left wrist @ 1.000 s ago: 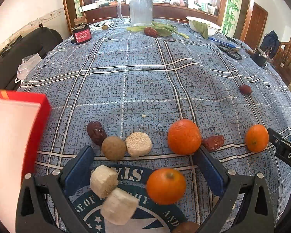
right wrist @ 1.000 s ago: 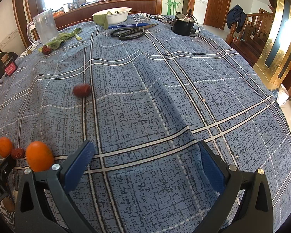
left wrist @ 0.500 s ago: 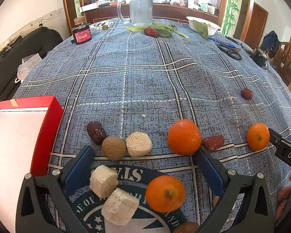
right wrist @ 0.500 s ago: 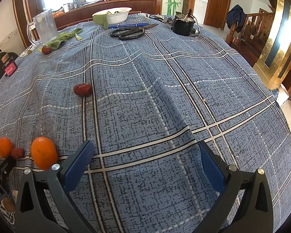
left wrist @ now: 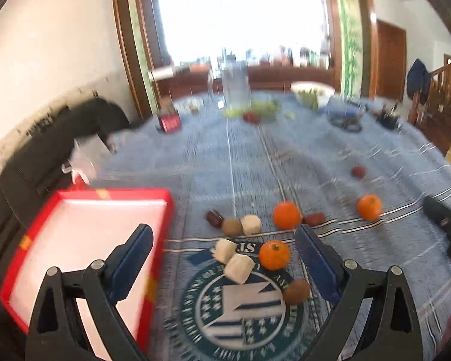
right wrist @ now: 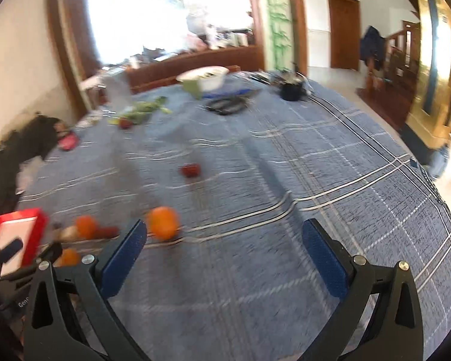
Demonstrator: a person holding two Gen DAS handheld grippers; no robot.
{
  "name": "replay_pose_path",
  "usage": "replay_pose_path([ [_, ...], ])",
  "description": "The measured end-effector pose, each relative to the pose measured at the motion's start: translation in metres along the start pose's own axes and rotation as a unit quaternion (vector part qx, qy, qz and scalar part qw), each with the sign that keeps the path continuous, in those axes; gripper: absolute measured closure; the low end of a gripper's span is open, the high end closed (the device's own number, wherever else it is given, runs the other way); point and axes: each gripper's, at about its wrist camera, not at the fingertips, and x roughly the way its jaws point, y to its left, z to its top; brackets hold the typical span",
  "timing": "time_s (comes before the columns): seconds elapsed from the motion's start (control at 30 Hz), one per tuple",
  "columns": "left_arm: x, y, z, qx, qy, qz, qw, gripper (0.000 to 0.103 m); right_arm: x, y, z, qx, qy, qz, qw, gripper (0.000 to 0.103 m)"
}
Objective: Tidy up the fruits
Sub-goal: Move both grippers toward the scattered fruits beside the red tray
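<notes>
My left gripper [left wrist: 222, 243] is open and empty, raised above a cluster of fruits on the blue cloth. Between its fingers lie an orange [left wrist: 274, 255] and two white cubes [left wrist: 240, 267], with a brown fruit [left wrist: 296, 291] nearby. Beyond are another orange [left wrist: 286, 215], red dates [left wrist: 313, 219], a dark date [left wrist: 214, 218], a brown ball [left wrist: 231, 226] and a third orange [left wrist: 369, 207]. A red tray [left wrist: 84, 240] with a white floor sits at the left. My right gripper [right wrist: 224, 233] is open and empty, with an orange [right wrist: 162, 222] by its left finger and a red date [right wrist: 190, 170] farther out.
At the table's far end stand a glass jug [left wrist: 234, 85], green leaves [left wrist: 261, 109], a white bowl [left wrist: 311, 94], scissors [right wrist: 227, 106] and a dark pot [right wrist: 291, 90]. A black sofa [left wrist: 60, 138] runs along the left. The table edge drops off at the right [right wrist: 430, 177].
Both grippers have lifted and tilted up, so the fruits look smaller and farther. The red tray has slid further into view at the left. Both views are motion-blurred.
</notes>
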Motion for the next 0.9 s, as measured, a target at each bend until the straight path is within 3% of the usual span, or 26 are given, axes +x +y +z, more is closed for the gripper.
replay_pose_path([
  [0.13,-0.025,0.008,0.001,-0.012,-0.020,0.004,0.9997,0.007,-0.027,0.023,-0.012,-0.036,-0.029,0.011,0.999,0.000],
  [0.47,-0.036,0.025,-0.008,-0.033,-0.024,0.013,0.9991,0.007,-0.046,0.052,-0.034,-0.083,-0.042,0.025,0.995,0.000],
  [0.9,-0.035,0.035,-0.011,-0.046,-0.019,0.001,0.9988,0.007,-0.058,0.062,-0.036,-0.090,-0.050,0.022,0.994,0.000],
])
